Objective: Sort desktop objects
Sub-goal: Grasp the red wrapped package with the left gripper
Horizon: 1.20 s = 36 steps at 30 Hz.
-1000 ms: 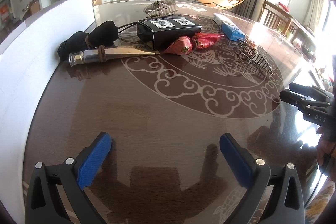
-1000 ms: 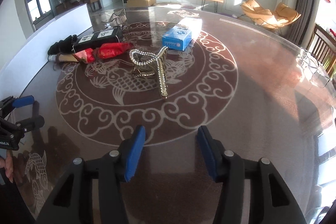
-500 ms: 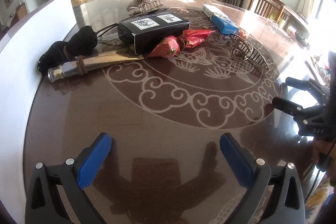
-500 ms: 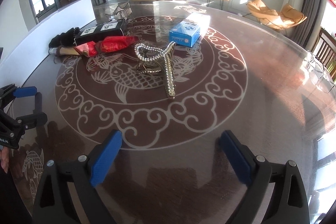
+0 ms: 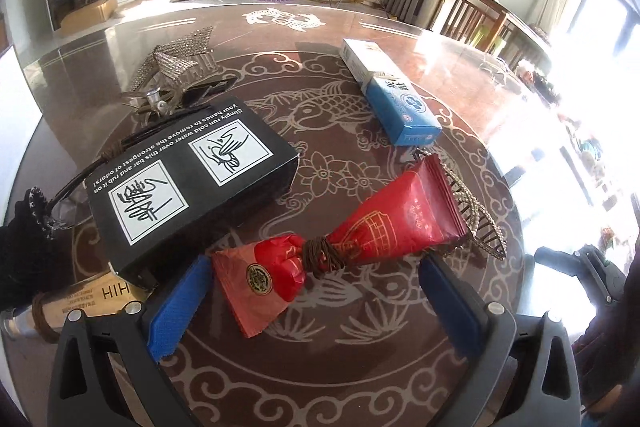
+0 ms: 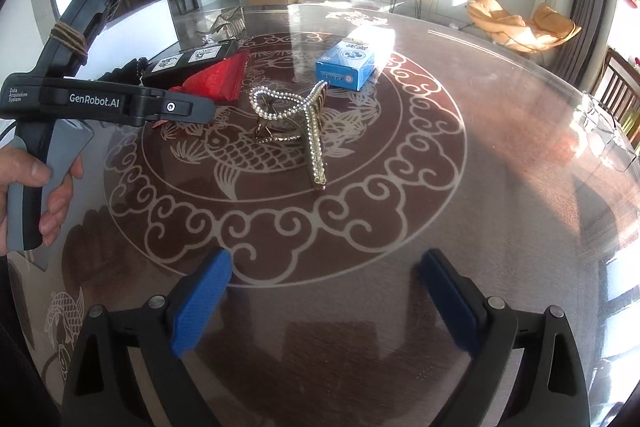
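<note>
Now lining up on the red packet [image 5: 352,247], lying beside the black box [image 5: 192,179], between spread left gripper [image 5: 312,301] pads. Next: lower, pinch. Right gripper [image 6: 324,301] spread, empty.

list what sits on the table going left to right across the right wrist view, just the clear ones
black box → red packet → rhinestone hair clip → blue box
</note>
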Tool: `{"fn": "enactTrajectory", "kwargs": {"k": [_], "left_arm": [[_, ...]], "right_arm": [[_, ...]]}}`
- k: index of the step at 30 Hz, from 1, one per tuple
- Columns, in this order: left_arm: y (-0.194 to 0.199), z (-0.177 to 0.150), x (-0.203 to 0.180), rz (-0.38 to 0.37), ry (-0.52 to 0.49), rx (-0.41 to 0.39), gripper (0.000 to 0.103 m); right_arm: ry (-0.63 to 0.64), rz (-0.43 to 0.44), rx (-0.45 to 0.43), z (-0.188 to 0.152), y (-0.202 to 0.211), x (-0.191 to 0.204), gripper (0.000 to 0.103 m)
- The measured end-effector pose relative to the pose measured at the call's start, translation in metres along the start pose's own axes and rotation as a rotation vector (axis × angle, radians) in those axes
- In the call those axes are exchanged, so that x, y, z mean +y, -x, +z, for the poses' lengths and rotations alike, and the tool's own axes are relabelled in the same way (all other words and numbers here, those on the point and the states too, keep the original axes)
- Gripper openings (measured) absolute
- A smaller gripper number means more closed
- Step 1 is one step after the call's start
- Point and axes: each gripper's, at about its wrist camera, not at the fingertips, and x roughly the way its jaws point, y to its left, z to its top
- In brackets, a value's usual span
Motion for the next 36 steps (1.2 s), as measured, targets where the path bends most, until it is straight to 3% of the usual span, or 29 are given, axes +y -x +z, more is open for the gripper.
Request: {"fn": "enactTrajectory", "kwargs": {"k": [3,5,8,11,17,21,24,28,32,36], "left_arm": [[0.008,-0.014,-0.007,-0.118,-0.053,0.005,0.103],[0.015,-0.028,-0.018,-0.167,-0.139,0.028,0.103],[0.019,-0.039,-0.028,-0.074,-0.249,0.049,0.103],[0.022,-0.034,-0.026,-0.002,-0.286,0.027,0.103],[0.011,-0.012,-0.027,0.035,-0.294,0.000,0.103],[0.011,-0.002,-0.039,0.024,-0.305,-0.043,0.103],[0.010,0.006,-0.041,-0.034,-0.259,-0.062,0.103],[-0.012,0.000,-0.046,-0.136,-0.293,0.066,0.103],[-0.001,-0.023,-0.056,-0.183,-0.412,0.085,0.103],[0.004,-0.035,-0.063,-0.136,-0.455,0.101,0.103]], "right_arm": [[-0.001,0.004,-0.001,0.000,0.000,0.000,0.096],[-0.003,0.008,-0.002,0.000,0.001,-0.001,0.096],[-0.007,0.008,-0.004,0.000,0.001,-0.001,0.096],[-0.005,0.006,-0.002,-0.001,0.001,-0.001,0.096],[-0.011,0.004,-0.005,0.000,0.002,-0.003,0.096],[-0.015,0.004,-0.004,-0.001,0.002,-0.004,0.096],[-0.015,0.003,-0.003,-0.001,0.002,-0.004,0.096],[-0.018,0.001,-0.005,-0.001,0.002,-0.004,0.096],[-0.024,0.004,-0.011,-0.001,0.004,-0.005,0.096],[-0.025,0.005,-0.014,-0.001,0.005,-0.006,0.096]]}}
